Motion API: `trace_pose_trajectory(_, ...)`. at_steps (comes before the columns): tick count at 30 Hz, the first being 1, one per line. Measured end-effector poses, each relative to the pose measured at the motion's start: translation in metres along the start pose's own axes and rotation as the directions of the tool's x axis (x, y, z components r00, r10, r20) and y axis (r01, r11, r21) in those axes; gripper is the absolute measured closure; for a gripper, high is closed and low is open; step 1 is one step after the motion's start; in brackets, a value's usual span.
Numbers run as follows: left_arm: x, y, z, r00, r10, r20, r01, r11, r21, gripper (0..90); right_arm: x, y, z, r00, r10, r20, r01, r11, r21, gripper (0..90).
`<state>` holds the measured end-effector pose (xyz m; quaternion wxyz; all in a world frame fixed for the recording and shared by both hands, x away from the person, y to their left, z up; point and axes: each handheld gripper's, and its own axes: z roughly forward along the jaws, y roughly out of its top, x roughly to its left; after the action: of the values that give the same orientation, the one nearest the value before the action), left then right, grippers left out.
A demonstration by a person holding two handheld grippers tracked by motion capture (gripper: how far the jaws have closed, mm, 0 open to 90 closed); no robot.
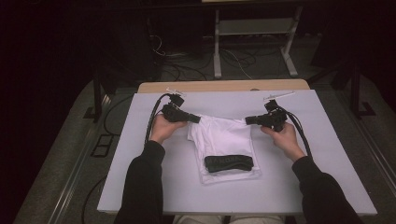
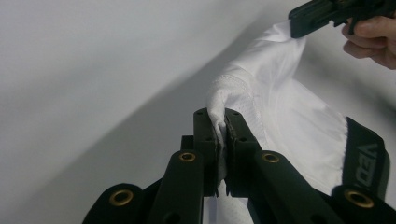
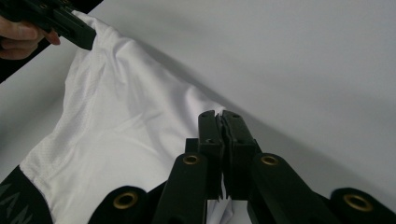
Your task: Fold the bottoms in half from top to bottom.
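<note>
A white mesh-fabric garment with a black elastic waistband (image 1: 223, 142) is lying near the middle of the pale grey bench (image 1: 327, 140), its black band (image 1: 229, 163) toward six o'clock and its far edge toward twelve o'clock. The left tongs (image 1: 195, 119) are clamping the garment's far corner at about ten o'clock, a fold of white cloth pinched tight between the jaws in the left gripper view (image 2: 222, 133). The right tongs (image 1: 249, 121) are gripping the opposite far corner at about two o'clock, the jaws pressed together on a thin edge of cloth in the right gripper view (image 3: 221, 122). Between the two grips the far edge is being held slightly off the bench, while the waistband end is resting flat.
</note>
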<state>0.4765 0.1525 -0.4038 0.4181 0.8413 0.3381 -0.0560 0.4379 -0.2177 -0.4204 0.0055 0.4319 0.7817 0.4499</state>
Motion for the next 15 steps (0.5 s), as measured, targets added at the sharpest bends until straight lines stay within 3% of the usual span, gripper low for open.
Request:
trace_pose_trajectory(9, 0.005, 0.002, 0.006, 0.9987, -0.004, -0.051, 0.001, 0.9983, -0.058, 84.4, -0.008, 0.008, 0.004, 0.999, 0.008, 0.044, -0.007, 0.999, -0.036, 85.6)
trace_pose_trajectory(15, 0.007, 0.0, 0.008, 0.9974, -0.002, -0.071, -0.001, 0.9989, -0.046, 83.7, -0.013, 0.009, 0.011, 0.9986, 0.031, 0.043, -0.028, 0.998, -0.052, 85.6)
